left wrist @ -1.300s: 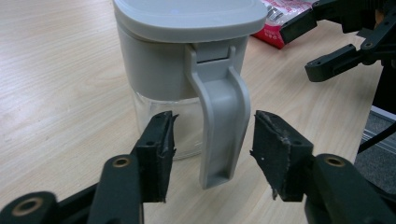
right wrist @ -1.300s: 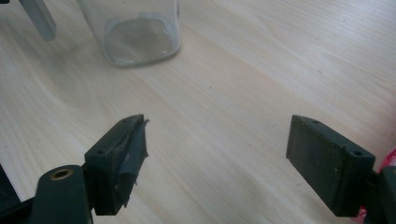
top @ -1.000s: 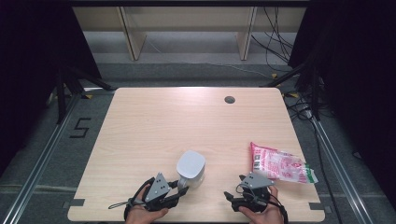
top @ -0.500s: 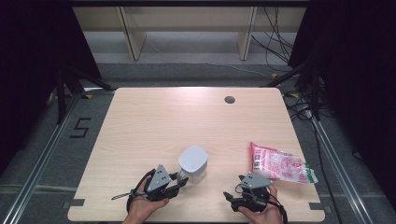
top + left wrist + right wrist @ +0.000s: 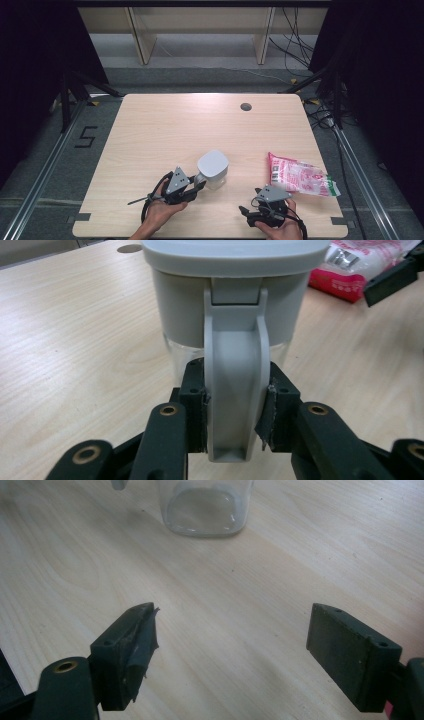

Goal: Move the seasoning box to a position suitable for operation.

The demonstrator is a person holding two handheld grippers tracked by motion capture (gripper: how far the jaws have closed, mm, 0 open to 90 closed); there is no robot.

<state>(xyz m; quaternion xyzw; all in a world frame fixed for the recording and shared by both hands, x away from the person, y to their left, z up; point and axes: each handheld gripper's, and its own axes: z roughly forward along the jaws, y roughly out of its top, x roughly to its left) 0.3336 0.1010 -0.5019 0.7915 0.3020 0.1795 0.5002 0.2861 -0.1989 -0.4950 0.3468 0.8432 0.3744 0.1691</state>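
A clear container (image 5: 213,168) with a grey lid and a grey handle (image 5: 235,390) stands upright near the table's front middle. My left gripper (image 5: 200,181) is shut on that handle, and its pads (image 5: 196,405) press the handle from both sides. In the left gripper view (image 5: 235,412) the container body (image 5: 180,315) rises just beyond the jaws. My right gripper (image 5: 246,215) rests near the front edge, to the right of the container. Its jaws are open (image 5: 232,650) with bare wood between them. The container's clear base (image 5: 205,507) lies ahead of them.
A pink and white plastic bag (image 5: 300,177) lies flat at the right, just beyond the right hand. A dark round hole (image 5: 245,106) sits near the table's far edge. The light wooden table (image 5: 165,130) stretches wide behind the container.
The left gripper has carried the container by its handle a little farther from the front edge and to the right. The right gripper has stayed in place.
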